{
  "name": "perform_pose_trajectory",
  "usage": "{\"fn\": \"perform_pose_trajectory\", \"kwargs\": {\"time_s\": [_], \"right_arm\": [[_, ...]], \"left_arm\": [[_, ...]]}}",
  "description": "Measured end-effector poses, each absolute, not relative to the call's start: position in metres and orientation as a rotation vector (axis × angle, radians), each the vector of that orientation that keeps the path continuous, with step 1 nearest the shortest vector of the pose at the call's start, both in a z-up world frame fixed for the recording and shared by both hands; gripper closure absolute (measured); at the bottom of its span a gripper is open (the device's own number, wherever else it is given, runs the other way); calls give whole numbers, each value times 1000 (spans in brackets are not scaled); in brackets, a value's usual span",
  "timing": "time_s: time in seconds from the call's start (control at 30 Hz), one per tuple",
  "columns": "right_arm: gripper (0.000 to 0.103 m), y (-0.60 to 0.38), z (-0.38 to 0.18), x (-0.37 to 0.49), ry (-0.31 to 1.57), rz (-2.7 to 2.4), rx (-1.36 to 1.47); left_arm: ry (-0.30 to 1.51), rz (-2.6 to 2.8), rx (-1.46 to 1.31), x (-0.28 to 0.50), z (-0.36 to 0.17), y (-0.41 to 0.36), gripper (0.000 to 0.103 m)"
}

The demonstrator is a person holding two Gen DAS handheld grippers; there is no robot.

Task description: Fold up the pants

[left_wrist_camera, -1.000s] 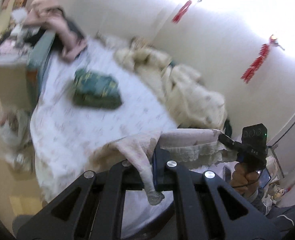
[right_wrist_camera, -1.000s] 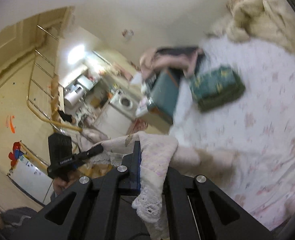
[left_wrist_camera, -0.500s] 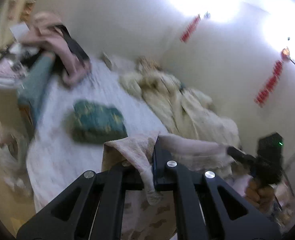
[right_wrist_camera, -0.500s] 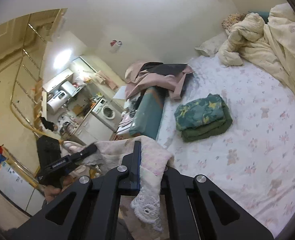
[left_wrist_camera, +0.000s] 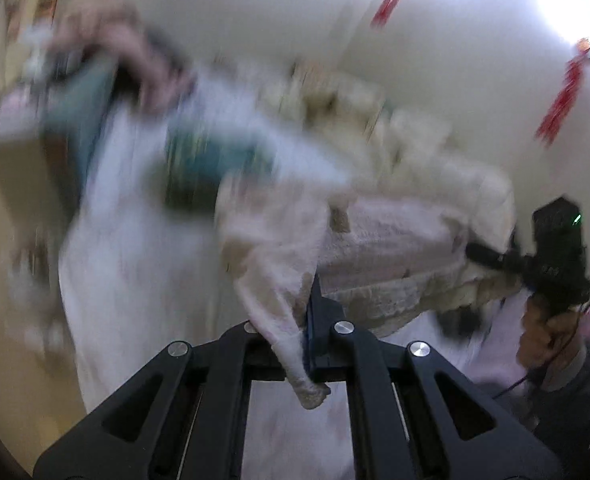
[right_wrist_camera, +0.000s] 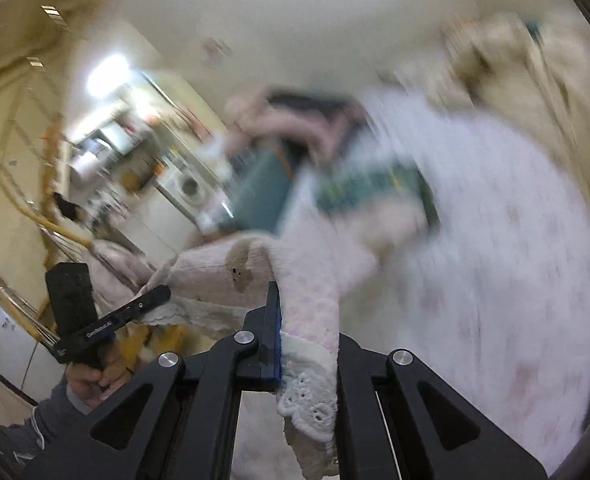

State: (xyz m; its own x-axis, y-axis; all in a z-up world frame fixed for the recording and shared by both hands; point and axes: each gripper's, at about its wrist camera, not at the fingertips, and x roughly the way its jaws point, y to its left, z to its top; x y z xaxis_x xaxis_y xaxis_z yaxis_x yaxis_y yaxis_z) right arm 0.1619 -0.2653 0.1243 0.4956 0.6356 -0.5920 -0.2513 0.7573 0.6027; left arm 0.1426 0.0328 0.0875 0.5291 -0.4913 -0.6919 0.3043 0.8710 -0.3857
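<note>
The pale pink pants (left_wrist_camera: 375, 248) with a lace hem hang stretched in the air above the bed (left_wrist_camera: 135, 264). My left gripper (left_wrist_camera: 301, 344) is shut on one end of them. My right gripper (right_wrist_camera: 283, 344) is shut on the other end, pink cloth with white lace (right_wrist_camera: 311, 400) hanging out of its jaws. In the left wrist view the right gripper (left_wrist_camera: 495, 258) holds the far end; in the right wrist view the left gripper (right_wrist_camera: 151, 300) does. Both views are blurred by motion.
A folded green garment (left_wrist_camera: 211, 168) lies on the white floral bedsheet (right_wrist_camera: 515, 280). A cream duvet (left_wrist_camera: 435, 152) is heaped along the wall. Pink and dark clothes (right_wrist_camera: 295, 120) lie on a teal footboard (right_wrist_camera: 259, 188). A kitchen with a washing machine (right_wrist_camera: 187, 188) is beyond.
Both grippers keep their hold on the pants and have swung with them; the views tilted and blurred, and the bed and green garment shifted in frame.
</note>
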Motion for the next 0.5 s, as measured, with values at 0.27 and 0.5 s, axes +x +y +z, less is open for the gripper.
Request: {"fn": "perform_pose_trajectory", "kwargs": {"time_s": [0.27, 0.5], "right_arm": [[95, -267, -111, 85, 1525, 353, 545], [57, -255, -104, 43, 1739, 365, 311]], "left_arm": [[1522, -325, -85, 76, -126, -3, 97], [1645, -215, 6, 56, -122, 11, 86]]}}
